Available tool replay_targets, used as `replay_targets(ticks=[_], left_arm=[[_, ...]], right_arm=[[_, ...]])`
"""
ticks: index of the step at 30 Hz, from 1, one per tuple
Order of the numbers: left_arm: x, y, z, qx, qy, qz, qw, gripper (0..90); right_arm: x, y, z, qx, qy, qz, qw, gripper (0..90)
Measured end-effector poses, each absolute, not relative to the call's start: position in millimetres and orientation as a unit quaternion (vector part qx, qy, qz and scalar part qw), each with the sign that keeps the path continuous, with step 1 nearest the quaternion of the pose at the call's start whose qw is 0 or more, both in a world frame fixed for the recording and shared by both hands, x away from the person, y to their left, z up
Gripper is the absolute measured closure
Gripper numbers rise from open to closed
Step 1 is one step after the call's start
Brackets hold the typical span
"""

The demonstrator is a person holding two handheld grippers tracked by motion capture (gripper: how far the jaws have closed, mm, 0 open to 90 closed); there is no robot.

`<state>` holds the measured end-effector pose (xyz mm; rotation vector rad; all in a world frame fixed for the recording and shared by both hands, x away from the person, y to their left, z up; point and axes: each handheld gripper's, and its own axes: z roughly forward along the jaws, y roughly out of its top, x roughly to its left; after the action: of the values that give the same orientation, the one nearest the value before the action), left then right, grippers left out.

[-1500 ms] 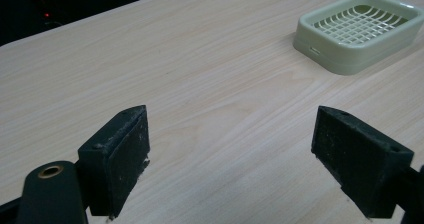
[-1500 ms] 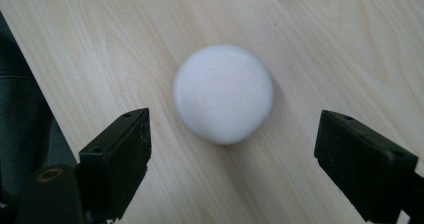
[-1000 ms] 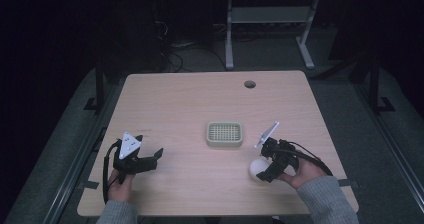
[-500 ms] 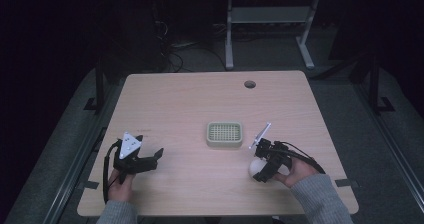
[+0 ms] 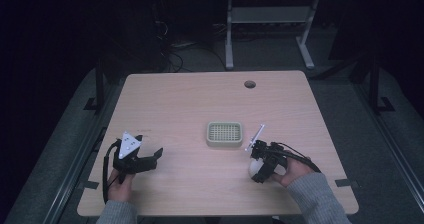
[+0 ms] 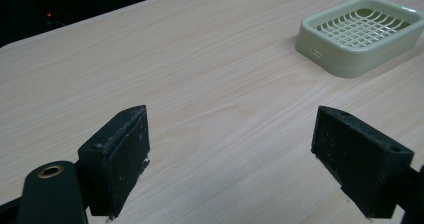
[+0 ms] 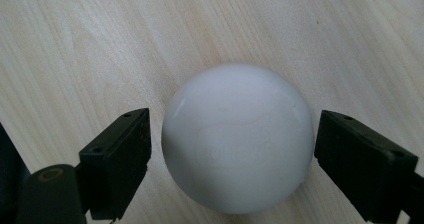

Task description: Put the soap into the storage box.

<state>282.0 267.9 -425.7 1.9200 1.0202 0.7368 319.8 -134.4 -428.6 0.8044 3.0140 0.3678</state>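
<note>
White and smooth, the ball [image 7: 237, 144] sits on the tabletop [image 5: 200, 104] near the person's right edge, just short of the pale green slatted tray [image 5: 224, 133]. The right claw [image 7: 232, 164] straddles it, jaws spread wide with one pad on each side and a thin gap left at both; nothing is gripped yet. From the high view the ball [image 5: 255, 168] is mostly hidden under that claw [image 5: 263, 165], so how squarely it is centred front to back is hard to judge there.

The step in hand looks like the grasp. To do it well, the pads should meet the ball at its widest line, level with the middle, since a glossy round surface may squirt out if pinched high or low. Closing slowly and evenly would keep it from rolling away across the wood. A gentle hold is likely enough before lifting.

The left claw [image 6: 245, 164] rests wide open and empty over bare wood, the tray [image 6: 360, 34] well ahead of it.
</note>
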Motion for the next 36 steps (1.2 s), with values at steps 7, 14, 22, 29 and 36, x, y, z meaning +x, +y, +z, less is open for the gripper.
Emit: replay_targets(ticks=[7, 14, 22, 29, 36], left_arm=[[282, 268, -426, 0.762, 0.406, 0.293, 0.411, 15.2], [282, 268, -425, 0.762, 0.406, 0.293, 0.411, 15.2], [282, 268, -425, 0.761, 0.407, 0.292, 0.413, 15.2], [282, 269, -425, 0.760, 0.408, 0.291, 0.413, 15.2], [282, 269, -425, 0.759, 0.407, 0.292, 0.416, 15.2]], right_arm=[[321, -133, -431, 0.257, 0.960, 0.108, 0.000, 14.4], [321, -129, -435, 0.256, 0.962, 0.097, 0.003, 14.4], [322, -127, -440, 0.253, 0.964, 0.083, 0.006, 14.6], [323, -126, -442, 0.254, 0.965, 0.072, 0.006, 15.3], [323, -125, -443, 0.249, 0.966, 0.071, 0.002, 20.1]])
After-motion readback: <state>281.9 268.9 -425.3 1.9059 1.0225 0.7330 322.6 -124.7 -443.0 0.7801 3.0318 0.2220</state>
